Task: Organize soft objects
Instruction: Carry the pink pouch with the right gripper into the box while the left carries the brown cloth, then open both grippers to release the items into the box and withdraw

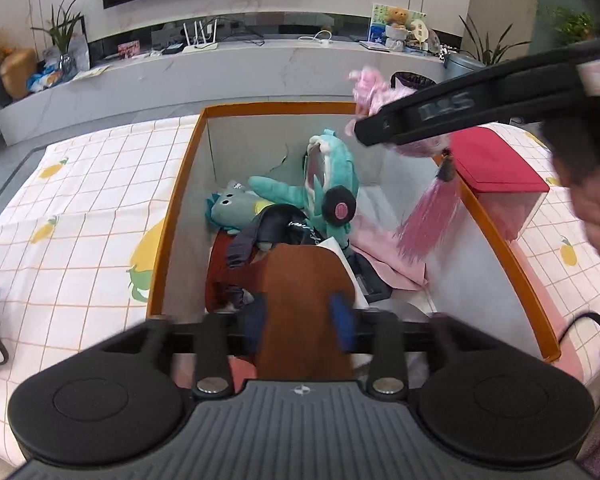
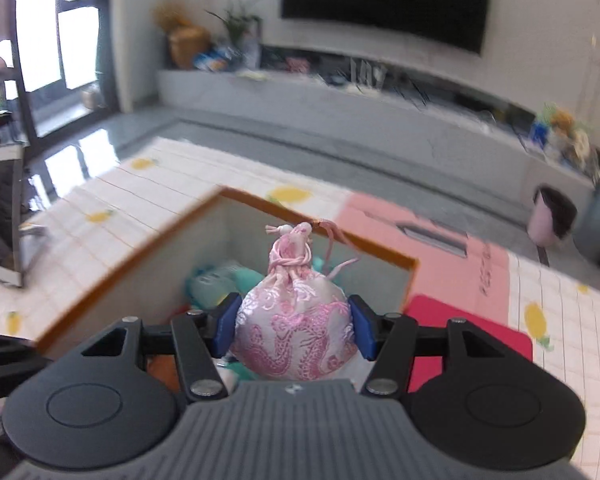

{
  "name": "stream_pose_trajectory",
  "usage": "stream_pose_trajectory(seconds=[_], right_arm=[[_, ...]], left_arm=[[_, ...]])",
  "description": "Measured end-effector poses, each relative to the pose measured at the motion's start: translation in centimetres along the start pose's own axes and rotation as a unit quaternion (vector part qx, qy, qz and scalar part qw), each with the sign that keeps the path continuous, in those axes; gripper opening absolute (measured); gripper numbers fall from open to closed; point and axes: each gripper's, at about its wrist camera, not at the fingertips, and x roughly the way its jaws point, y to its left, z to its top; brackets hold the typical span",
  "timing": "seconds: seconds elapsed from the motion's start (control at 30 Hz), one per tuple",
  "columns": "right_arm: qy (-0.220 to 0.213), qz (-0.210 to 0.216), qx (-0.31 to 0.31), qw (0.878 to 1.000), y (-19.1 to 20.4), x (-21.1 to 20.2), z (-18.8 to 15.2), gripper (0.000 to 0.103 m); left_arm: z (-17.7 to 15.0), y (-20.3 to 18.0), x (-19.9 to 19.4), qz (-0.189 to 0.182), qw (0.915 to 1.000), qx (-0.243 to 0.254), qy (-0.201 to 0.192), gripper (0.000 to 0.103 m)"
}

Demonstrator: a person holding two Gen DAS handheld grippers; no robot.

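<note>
right gripper (image 2: 296, 322) clamps pink brocade pouch (image 2: 294, 320) above orange-rimmed box (image 1: 172, 216), tassel (image 1: 430, 220) hanging inside. left gripper (image 1: 303, 318) jaws apart, brown piece (image 1: 304, 304) between them, unpressed. teal plush (image 1: 328, 184) lies in box.

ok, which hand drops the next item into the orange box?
Right. Its hand-held gripper is shut on the pink pouch, already above the orange box. The left hand-held gripper stands open over a brown item.

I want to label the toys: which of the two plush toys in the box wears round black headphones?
The larger teal plush, standing taller; the small grey-green one beside it has none.
</note>
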Motion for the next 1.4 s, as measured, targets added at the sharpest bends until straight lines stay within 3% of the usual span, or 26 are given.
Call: stream_pose_trajectory(seconds=[0.17, 0.37, 0.47, 0.53, 0.6, 0.87, 1.07, 1.2, 1.3, 1.4], right_arm=[[0.022, -0.019, 0.021, 0.999, -2.7, 2.6, -0.2, 0.057], [0.04, -0.039, 0.024, 0.998, -2.7, 4.7, 0.0, 0.058], [0.043, -0.037, 0.026, 0.998, -2.4, 4.9, 0.0, 0.066], [0.034, -0.025, 0.031, 0.999, -2.0, 4.3, 0.0, 0.089], [0.013, -0.017, 0.037, 0.999, -1.7, 3.0, 0.1, 0.1], [-0.04, -0.018, 0.03, 0.999, -3.3, -4.1, -0.2, 0.101], [-0.064, -0.028, 0.047, 0.996, -5.9, -11.2, -4.2, 0.101], [-0.104, -0.061, 0.068, 0.99, -7.5, -15.6, -8.6, 0.101], [-0.101, -0.089, 0.079, 0.988, -8.1, -17.2, -12.1, 0.101], [-0.096, -0.09, 0.114, 0.985, -8.5, -17.8, -15.2, 0.101]], left_arm=[[-0.2, 0.2, -0.4, 0.004, 0.9998, 0.004, -0.018, 0.075], [-0.3, 0.7, 0.0, 0.017, 0.9998, -0.002, -0.012, 0.076], [-0.3, 0.8, -0.1, 0.016, 0.9999, 0.001, -0.004, 0.077], [-0.5, 0.8, -0.2, 0.016, 0.9999, 0.002, -0.001, 0.079], [-0.6, 0.8, -0.4, 0.017, 0.9998, -0.002, -0.003, 0.079], [0.0, 0.7, -3.4, 0.011, 0.9987, -0.03, -0.038, 0.079], [1.2, -1.0, -5.5, 0.009, 0.9965, -0.068, -0.048, 0.08], [1.0, -3.0, -6.6, 0.0, 0.9925, -0.1, -0.07, 0.08], [0.1, -5.2, -7.2, 0.02, 0.9904, -0.097, -0.096, 0.08], [-1.0, -7.9, -7.3, 0.039, 0.99, -0.069, -0.117, 0.08]])
